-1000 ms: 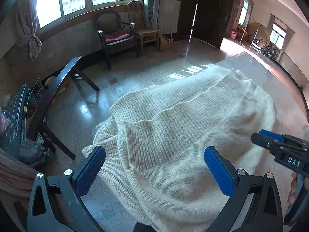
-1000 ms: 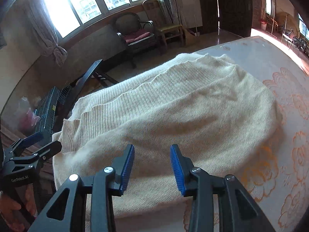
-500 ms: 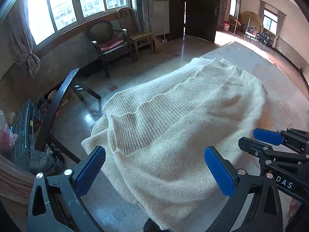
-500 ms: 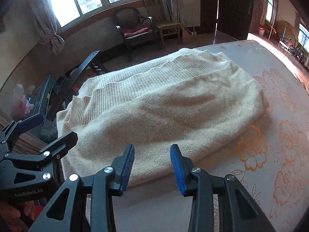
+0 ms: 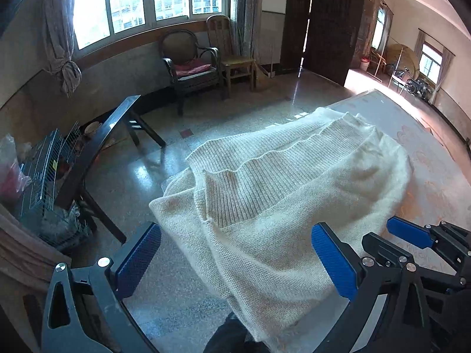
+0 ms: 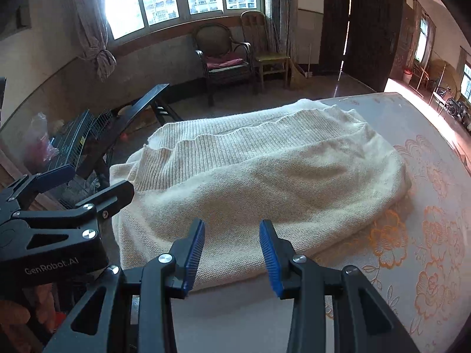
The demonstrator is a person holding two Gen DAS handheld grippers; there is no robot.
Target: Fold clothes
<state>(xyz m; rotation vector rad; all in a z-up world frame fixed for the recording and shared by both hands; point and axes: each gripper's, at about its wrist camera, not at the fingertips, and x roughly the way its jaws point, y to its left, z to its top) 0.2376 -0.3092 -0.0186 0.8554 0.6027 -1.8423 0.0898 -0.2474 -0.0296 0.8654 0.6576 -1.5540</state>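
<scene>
A mattress (image 6: 382, 309) with an orange flower print fills the lower right of the right wrist view, reaching from 6 o'clock round to 3 o'clock. On it lies the cream knitted sweater (image 6: 265, 182), folded into a long bundle that runs from 9 o'clock toward 2 o'clock, its ribbed band on the far side and its left end hanging over the mattress edge above the polished stone floor (image 5: 141, 176). Beyond the sweater, at 12 o'clock, a dark armchair (image 6: 223, 58) with a red cushion stands beside a wooden chair (image 6: 270, 56) under the windows. At 9 o'clock a dark bench (image 6: 138, 108) stands next to a wire cage (image 6: 73, 141). The left gripper (image 5: 235, 261) hangs above the overhanging end of the sweater, its blue pads spread wide and touching nothing. The right gripper (image 6: 232, 259) hangs over the near edge of the sweater at 6 o'clock, its pads set narrow but apart, with nothing between them.
</scene>
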